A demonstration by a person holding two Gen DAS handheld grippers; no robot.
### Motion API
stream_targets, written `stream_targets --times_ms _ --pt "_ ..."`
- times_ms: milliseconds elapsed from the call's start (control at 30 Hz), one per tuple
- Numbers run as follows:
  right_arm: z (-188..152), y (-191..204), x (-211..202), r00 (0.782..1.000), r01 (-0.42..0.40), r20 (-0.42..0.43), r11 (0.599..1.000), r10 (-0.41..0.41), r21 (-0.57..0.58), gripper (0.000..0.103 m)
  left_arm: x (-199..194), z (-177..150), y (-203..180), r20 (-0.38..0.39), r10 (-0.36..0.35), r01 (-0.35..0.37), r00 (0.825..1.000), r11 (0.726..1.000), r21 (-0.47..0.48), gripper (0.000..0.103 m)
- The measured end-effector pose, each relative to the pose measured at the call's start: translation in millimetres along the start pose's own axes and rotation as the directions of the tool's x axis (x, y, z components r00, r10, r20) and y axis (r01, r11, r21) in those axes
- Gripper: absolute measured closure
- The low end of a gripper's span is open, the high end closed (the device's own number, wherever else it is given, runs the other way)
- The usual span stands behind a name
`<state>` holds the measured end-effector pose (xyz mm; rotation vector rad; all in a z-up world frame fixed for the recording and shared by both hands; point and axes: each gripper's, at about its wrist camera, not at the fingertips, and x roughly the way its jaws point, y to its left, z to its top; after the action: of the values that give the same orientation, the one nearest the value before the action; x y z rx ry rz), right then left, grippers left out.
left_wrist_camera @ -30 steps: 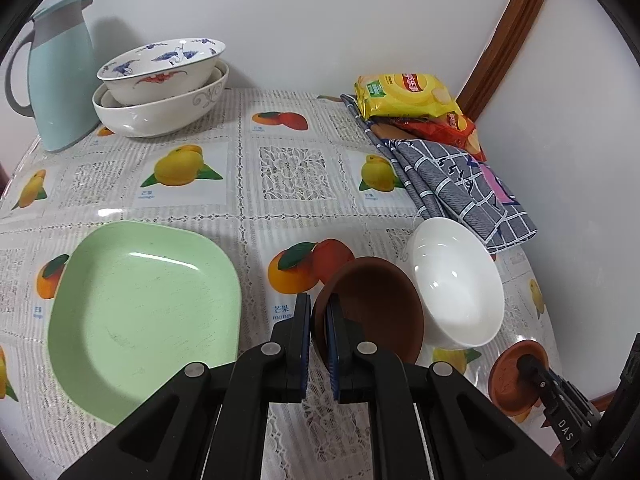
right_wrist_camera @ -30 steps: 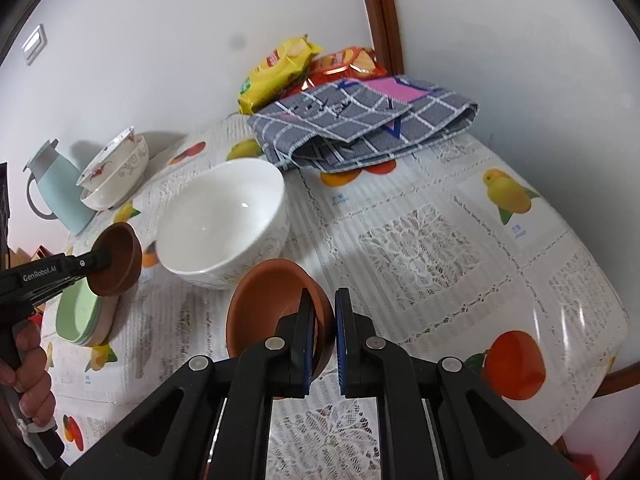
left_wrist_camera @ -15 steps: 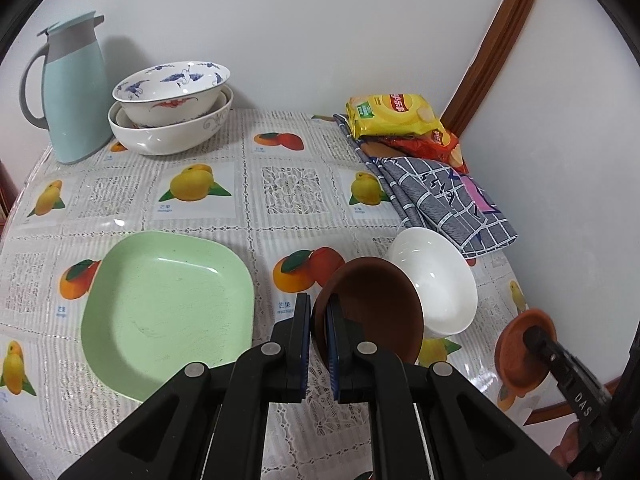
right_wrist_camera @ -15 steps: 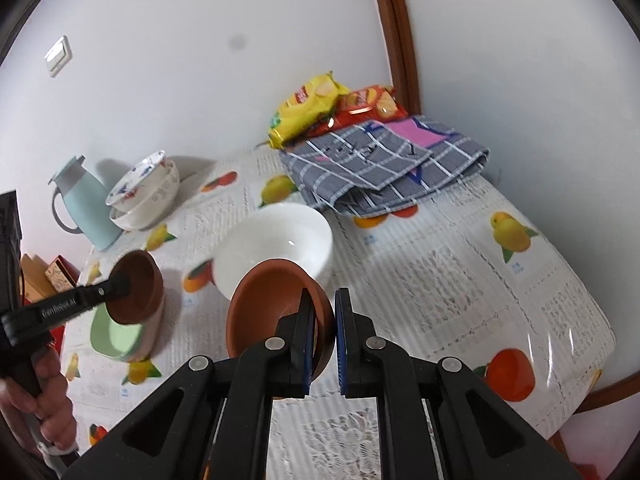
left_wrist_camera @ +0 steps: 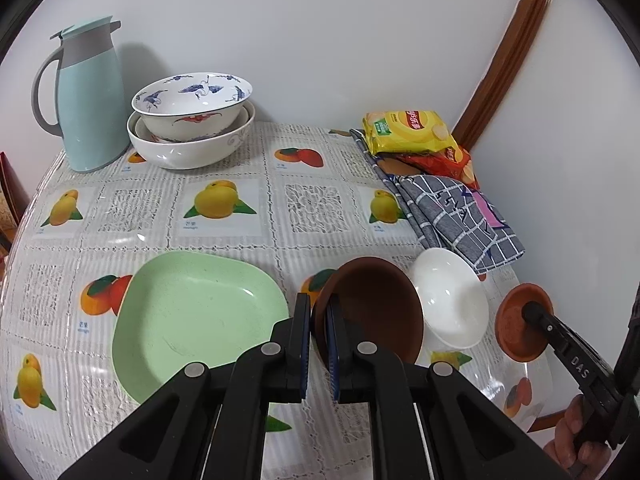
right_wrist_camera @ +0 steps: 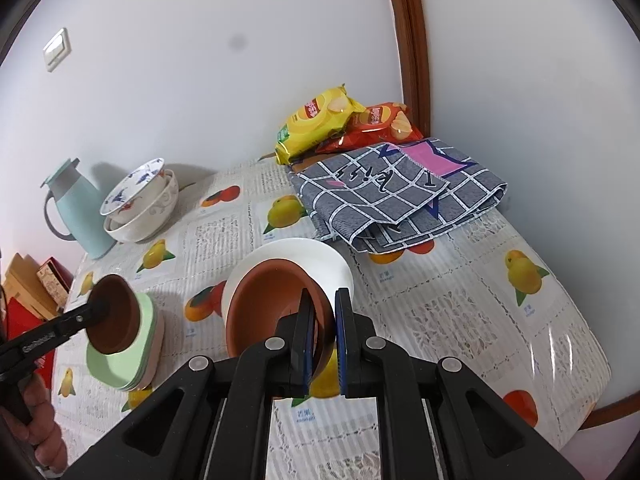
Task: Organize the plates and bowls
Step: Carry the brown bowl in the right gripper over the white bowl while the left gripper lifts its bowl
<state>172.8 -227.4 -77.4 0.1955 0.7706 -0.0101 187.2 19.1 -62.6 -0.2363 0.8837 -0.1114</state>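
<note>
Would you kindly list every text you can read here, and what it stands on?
"DAS": arm of the right tongs.
"芒果": tablecloth, under a fruit picture.
Too blurred: logos on the crisp bags, lettering on the checked cloth, print on the left tongs.

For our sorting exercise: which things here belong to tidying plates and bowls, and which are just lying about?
Job: dark brown bowl, orange-brown bowl, white bowl, green plate, stacked patterned bowls.
Lying about: teal jug, crisp packets, checked cloth.
</note>
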Motion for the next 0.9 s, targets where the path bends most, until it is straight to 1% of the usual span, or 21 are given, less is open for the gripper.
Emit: stream_targets --times_ms 200,367,567,900 --pt "6 3 21 1.0 0.018 -0.024 1.0 -0.018 -0.013 0.093 10 6 4 -0.005 0.0 0.0 1.0 1.0 0.004 0.095" --pt "8 5 37 0.999 0.015 -0.045 1.0 -0.016 -0.022 0.093 21 9 6 -0.016 -0.002 0.002 1.0 1.0 0.009 0.095" --pt "9 6 58 0.996 0.044 -0.07 0.998 -0.047 -0.036 0.093 31 14 8 -0.024 -0.005 0.005 1.0 1.0 0.005 0.095" --pt "7 9 92 0.99 0.048 -0.127 0.997 -0.055 -0.063 0.093 48 21 16 -0.037 -0.009 0.008 0.999 1.0 -0.007 0.095"
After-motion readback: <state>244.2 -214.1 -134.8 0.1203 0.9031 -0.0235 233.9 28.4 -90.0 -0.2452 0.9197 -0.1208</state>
